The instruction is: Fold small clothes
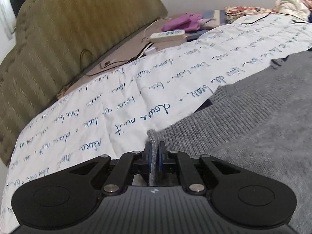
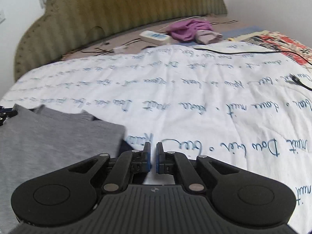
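A grey knit garment [image 1: 253, 120] lies on a white quilt with blue handwriting [image 1: 120, 101]. My left gripper [image 1: 155, 146] is shut on the garment's ribbed hem corner, and the cloth runs down between its blue pads. In the right wrist view the same grey garment [image 2: 48, 136] lies flat at the lower left on the quilt [image 2: 195, 101]. My right gripper [image 2: 153, 146] hovers just right of the garment's edge, jaws nearly together with a narrow gap and nothing between them.
An olive padded headboard [image 2: 117, 5] runs along the back. A white power strip [image 2: 155, 37], a purple cloth [image 2: 187, 29] and loose cables [image 2: 253, 51] lie near it. A floral fabric [image 2: 276, 41] sits at the far right, and a pale clothes pile [image 1: 292, 3] shows in the left wrist view.
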